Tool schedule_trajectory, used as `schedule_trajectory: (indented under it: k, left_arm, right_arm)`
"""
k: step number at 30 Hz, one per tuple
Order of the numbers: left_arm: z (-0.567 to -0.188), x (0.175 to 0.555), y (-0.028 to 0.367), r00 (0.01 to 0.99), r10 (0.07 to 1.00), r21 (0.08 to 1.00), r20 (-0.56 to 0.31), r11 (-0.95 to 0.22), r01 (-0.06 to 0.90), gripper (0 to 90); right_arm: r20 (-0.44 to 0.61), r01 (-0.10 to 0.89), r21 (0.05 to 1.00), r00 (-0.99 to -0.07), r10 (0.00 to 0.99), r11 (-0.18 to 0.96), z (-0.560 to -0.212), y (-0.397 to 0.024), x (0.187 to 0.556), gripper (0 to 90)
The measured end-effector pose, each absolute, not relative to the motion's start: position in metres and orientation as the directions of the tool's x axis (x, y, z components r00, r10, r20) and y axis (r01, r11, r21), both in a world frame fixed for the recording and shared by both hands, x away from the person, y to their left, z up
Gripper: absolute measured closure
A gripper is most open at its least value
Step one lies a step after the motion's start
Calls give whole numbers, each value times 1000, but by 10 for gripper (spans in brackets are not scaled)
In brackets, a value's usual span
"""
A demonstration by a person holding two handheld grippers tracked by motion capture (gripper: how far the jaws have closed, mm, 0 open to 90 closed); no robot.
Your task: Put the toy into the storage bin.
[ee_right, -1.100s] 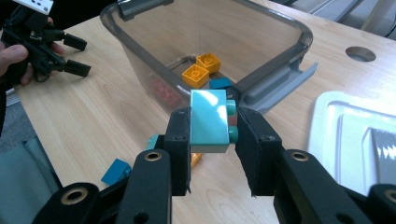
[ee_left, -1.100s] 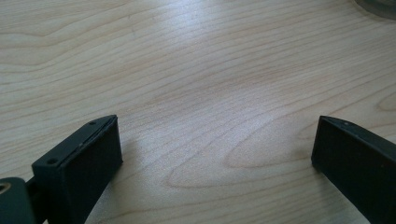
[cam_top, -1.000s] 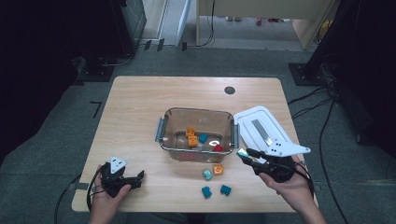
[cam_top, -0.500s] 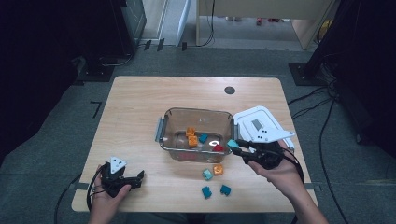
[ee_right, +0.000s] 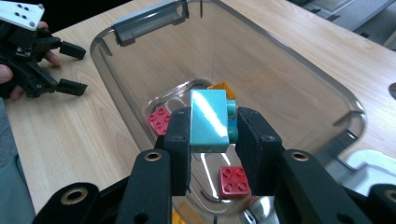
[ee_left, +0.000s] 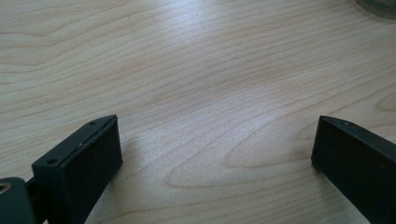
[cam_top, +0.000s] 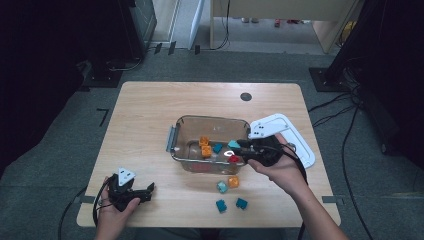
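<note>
Clamped in the right claw [ee_right: 212,135], the light-blue plastic brick [ee_right: 208,120] is held directly above the clear plastic tub [ee_right: 289,70]; left claw [cam_top: 131,191] rested apart on bench [cam_top: 150,115].

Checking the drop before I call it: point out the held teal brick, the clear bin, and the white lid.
teal brick [ee_right: 208,120], right gripper view, its shiny top face between the jaws.
clear bin [cam_top: 208,120], high view, far rim.
white lid [cam_top: 303,154], high view, bare right edge beside the bin.
</note>
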State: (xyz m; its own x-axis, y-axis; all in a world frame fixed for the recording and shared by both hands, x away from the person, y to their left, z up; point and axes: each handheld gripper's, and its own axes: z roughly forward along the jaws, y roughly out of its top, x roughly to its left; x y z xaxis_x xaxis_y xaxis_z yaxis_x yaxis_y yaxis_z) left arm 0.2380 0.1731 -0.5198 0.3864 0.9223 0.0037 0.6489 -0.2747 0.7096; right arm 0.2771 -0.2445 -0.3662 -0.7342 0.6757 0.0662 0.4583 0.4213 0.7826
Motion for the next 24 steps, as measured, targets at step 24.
schedule_trajectory:
  k: [24]
  left_arm:
    - [-520, 238, 173, 386, 922, 710, 4, -275, 648, 15]
  right_arm:
    - [91, 537, 701, -720, 688, 469, -378, -215, 315, 514]
